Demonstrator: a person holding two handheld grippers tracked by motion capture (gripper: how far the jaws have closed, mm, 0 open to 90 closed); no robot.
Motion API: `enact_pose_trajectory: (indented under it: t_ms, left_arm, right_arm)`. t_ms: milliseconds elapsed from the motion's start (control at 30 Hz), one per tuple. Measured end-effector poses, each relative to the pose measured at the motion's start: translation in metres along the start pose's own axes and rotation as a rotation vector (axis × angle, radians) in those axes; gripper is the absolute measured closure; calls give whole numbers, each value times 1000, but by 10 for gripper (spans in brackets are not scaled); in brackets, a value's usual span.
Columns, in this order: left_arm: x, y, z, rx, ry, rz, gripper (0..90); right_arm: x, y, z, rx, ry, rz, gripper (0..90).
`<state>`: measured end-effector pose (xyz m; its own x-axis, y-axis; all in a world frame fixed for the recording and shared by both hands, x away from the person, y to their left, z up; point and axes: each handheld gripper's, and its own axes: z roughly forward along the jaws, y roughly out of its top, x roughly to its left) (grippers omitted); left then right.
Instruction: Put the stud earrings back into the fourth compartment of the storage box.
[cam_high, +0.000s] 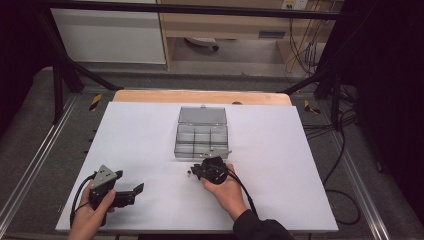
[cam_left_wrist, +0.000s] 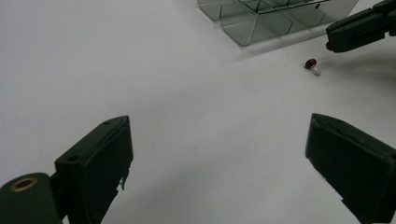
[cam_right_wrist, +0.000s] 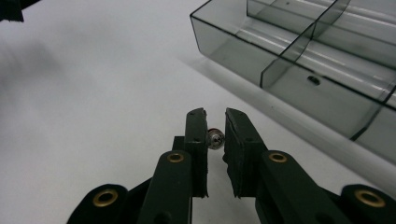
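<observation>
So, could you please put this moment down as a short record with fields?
surface: white table
box: clear compartment box, lid open, near the table's middle
right gripper: shut on a small screw, just in front of the box
left gripper: open, nothing between its jaws, off to the left of the box
loose part: second screw lying on the table beside the right gripper
box contents: one small part in a near compartment
</observation>
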<state>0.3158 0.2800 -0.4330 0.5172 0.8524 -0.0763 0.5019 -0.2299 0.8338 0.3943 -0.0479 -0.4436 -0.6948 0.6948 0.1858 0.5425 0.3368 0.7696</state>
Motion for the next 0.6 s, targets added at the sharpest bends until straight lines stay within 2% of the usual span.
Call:
enact_pose_trajectory:
  t_ms: [133,600]
  left_arm:
    - [0,0,0,1,0,0,78]
    - [0,0,0,4,-2,-2,78]
  right_arm:
    - [-2,7,-6,-24,6,15,796]
    - [-9,45,-18,-90,15,9,796]
